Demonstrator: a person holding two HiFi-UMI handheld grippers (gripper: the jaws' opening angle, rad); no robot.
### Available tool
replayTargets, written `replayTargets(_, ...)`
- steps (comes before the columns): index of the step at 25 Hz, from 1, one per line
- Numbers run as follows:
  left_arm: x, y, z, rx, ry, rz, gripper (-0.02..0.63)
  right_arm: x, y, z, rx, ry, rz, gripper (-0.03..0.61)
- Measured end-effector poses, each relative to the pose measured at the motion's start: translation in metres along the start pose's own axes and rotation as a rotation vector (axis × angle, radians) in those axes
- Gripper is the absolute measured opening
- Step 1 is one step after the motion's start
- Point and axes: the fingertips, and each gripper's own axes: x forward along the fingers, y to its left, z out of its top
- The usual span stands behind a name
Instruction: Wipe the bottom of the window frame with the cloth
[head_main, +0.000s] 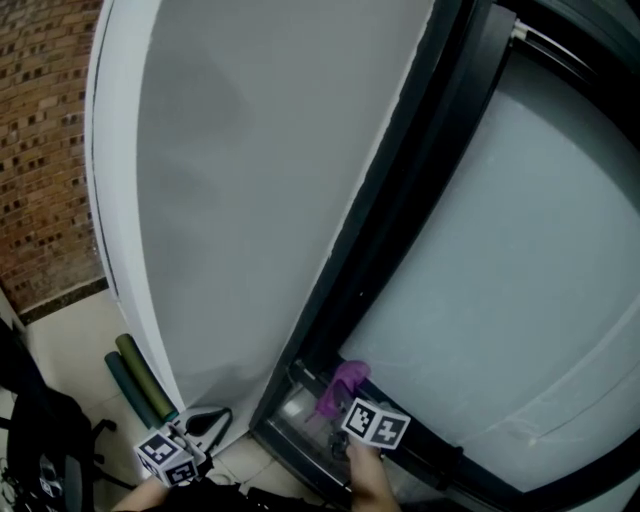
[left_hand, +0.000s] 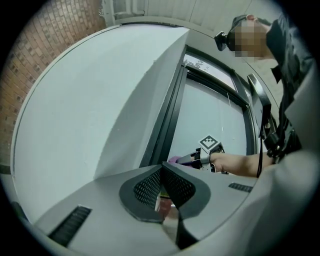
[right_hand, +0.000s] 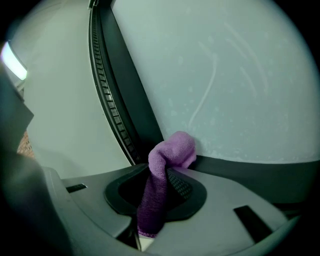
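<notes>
My right gripper (right_hand: 163, 174) is shut on a purple cloth (right_hand: 159, 186). The cloth's bunched end presses into the corner where the glass meets the dark bottom rail of the window frame (right_hand: 250, 170). From the head view the cloth (head_main: 343, 386) sits at the low end of the frame's track (head_main: 300, 405), just ahead of the right gripper (head_main: 350, 408). My left gripper (head_main: 188, 440) hangs lower left, away from the window. Its jaws (left_hand: 161, 172) meet at the tips with nothing between them. The left gripper view also catches the right gripper (left_hand: 196, 158) and a hand behind it.
A white wall panel (head_main: 250, 200) stands left of the upright dark frame post (head_main: 400, 190). A brick wall (head_main: 40, 150) lies further left. Two rolled green mats (head_main: 138, 382) lean at the wall's foot, and a dark bag (head_main: 45, 440) is on the tiled floor.
</notes>
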Motion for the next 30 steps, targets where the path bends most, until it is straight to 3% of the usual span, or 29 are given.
replayTargets(7,-0.008,-0.012,0.007,0.054,-0.016,-0.018,0.005,0.013,0.018,0.001,-0.033,0.020,0.031,0.087)
replayTargets(22,-0.020,-0.025,0.021,0.074,-0.046,-0.023,0.005,0.022,0.028,0.005,-0.037,0.019,0.076,0.087)
replayTargets(30,-0.029,-0.013,0.000,0.066,0.015,-0.006,0.005,-0.006,0.045,-0.015,0.016,-0.008,0.199,0.087)
